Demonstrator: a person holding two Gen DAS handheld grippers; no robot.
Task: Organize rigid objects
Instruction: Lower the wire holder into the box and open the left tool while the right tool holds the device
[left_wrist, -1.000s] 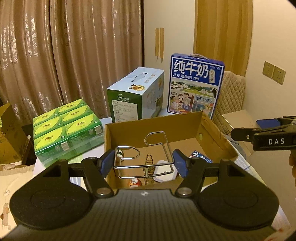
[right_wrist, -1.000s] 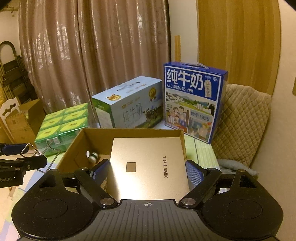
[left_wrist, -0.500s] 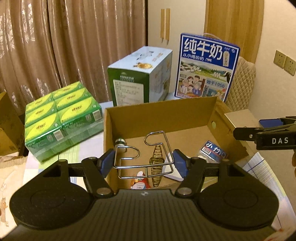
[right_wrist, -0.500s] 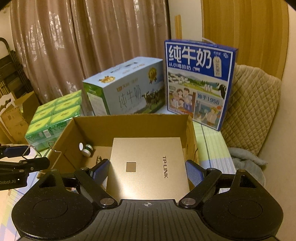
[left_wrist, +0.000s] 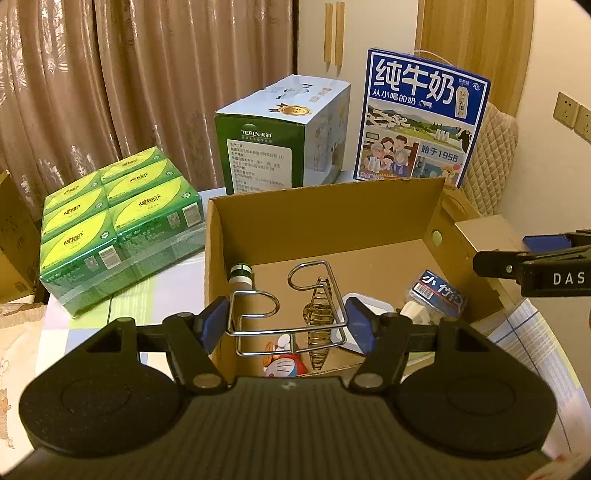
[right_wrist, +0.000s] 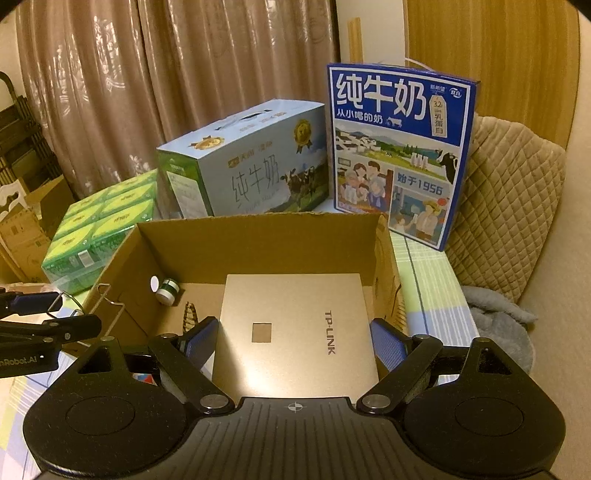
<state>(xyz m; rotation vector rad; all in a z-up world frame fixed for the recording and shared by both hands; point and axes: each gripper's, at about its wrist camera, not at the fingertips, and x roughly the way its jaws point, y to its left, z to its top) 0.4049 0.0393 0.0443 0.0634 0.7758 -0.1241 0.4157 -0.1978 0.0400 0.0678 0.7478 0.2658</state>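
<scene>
Both hands have dropped closer to the cardboard box (left_wrist: 325, 221) since a second ago; more of its floor shows now, and the grips are unchanged.

Left gripper (left_wrist: 287, 325): fingers (left_wrist: 214, 321) clenched on the wire rack (left_wrist: 291, 314), pads on its outer rods, held over the near part of the box. Likely light and stiff but springy; thin chrome rod is slippery, and its loops could snag. Best held at the two side rods, as now.

Right gripper (right_wrist: 291, 345): fingers (right_wrist: 386, 345) grasping the gold router box (right_wrist: 295, 332) by its two side edges, flat, over the right half of the cardboard box. Smooth card, probably light; a crush risk only if squeezed hard.

Already on the box floor: toy figure (left_wrist: 284, 363), amber hair clip (left_wrist: 319, 314), white lidded container (left_wrist: 369, 306), blue packet (left_wrist: 437, 291), small jar (left_wrist: 241, 274). Free floor is tight, so the rack probably lands on the clutter.

Beyond, on the worktop (right_wrist: 424, 291): green tissue packs (left_wrist: 118, 225), green milk carton (left_wrist: 280, 136), blue milk carton (left_wrist: 421, 118), all clear of the drop path. Curtain (left_wrist: 147, 74) behind.
</scene>
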